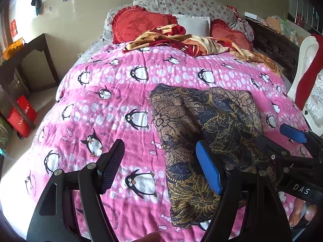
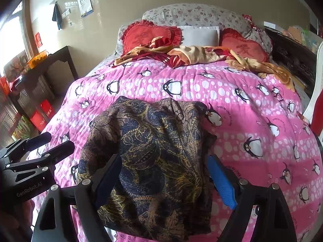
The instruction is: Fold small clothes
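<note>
**Two open grippers wait over a folded cloth**

The left gripper (image 1: 161,165) has its fingers wide apart. Nothing is between them but the pink penguin blanket (image 1: 113,104). Its blue finger (image 1: 209,167) is in front of the left edge of the dark flowery garment (image 1: 206,125), but I cannot tell if it touches the cloth.

The right gripper (image 2: 164,179) has its fingers wide apart too. They stand on each side of the near end of the dark flowery garment (image 2: 153,141). The cloth shows between them, but the fingers do not squeeze it.

The garment lies on the bed, on top of the blanket, close to the person. It looks like a fat, narrow bundle already, so I think some folds are done. It seems to be the time between folds, or the time to pick the next spot to grab.

Next, I think the right fingers must close on the near edge. The cloth is soft and thick, so they should catch all the layers. Then the end can be lifted and laid over toward the pillows (image 1: 181,4).
</note>
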Demonstrator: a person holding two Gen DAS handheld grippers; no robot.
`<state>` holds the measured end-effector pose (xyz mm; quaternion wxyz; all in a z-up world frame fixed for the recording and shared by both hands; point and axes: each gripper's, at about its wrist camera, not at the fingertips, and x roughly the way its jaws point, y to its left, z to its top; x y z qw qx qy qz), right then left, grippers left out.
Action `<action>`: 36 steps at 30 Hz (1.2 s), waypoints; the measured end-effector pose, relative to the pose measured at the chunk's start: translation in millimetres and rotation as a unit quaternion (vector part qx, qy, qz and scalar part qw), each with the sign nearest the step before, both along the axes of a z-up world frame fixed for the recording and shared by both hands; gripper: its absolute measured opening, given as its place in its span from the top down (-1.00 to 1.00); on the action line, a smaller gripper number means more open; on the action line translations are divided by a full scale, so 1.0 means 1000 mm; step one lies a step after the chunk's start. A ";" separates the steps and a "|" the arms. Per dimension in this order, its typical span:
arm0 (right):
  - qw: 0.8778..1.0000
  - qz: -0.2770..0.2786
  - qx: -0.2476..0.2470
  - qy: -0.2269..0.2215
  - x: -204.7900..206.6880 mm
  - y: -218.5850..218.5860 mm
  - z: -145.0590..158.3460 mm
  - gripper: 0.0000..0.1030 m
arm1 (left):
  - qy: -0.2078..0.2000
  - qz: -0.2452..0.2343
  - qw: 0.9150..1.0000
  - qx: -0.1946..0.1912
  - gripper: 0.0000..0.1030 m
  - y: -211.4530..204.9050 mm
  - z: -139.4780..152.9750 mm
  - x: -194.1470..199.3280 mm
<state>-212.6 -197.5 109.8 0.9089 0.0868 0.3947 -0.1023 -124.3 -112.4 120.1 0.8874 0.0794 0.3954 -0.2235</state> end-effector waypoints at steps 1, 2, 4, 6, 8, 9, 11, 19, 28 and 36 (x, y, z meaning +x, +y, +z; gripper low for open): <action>1.000 0.000 -0.001 0.000 0.000 0.000 0.000 -0.64 | 0.001 0.000 1.000 0.001 -0.43 0.000 -0.001 0.001; 1.000 0.000 -0.001 0.001 0.000 0.000 0.000 -0.64 | 0.001 -0.001 1.000 0.001 -0.43 0.000 -0.002 0.001; 1.000 -0.001 0.000 0.002 0.001 0.000 -0.001 -0.64 | 0.001 -0.001 1.000 0.002 -0.43 0.000 -0.002 0.002; 1.000 -0.002 0.002 0.004 0.002 0.000 -0.003 -0.64 | 0.001 -0.001 1.000 0.001 -0.43 -0.001 -0.002 0.001; 1.000 -0.002 0.002 0.006 0.002 0.000 -0.005 -0.64 | 0.001 -0.001 1.000 0.002 -0.43 -0.001 -0.002 0.001; 1.000 -0.001 0.003 0.007 0.003 0.000 -0.005 -0.64 | 0.001 -0.002 1.000 0.003 -0.43 -0.001 -0.003 0.001; 1.000 -0.002 0.003 0.009 0.003 0.001 -0.006 -0.64 | 0.001 -0.001 1.000 0.003 -0.43 -0.001 -0.003 0.001; 1.000 -0.004 0.010 0.009 0.005 0.000 -0.009 -0.64 | 0.003 -0.002 1.000 0.008 -0.43 -0.003 -0.006 0.004; 1.000 0.001 0.012 0.018 0.008 0.002 -0.014 -0.64 | 0.005 -0.002 1.000 0.010 -0.43 -0.004 -0.009 0.005; 1.000 0.001 0.014 0.022 0.011 0.004 -0.017 -0.64 | 0.008 -0.002 1.000 0.010 -0.43 -0.004 -0.012 0.009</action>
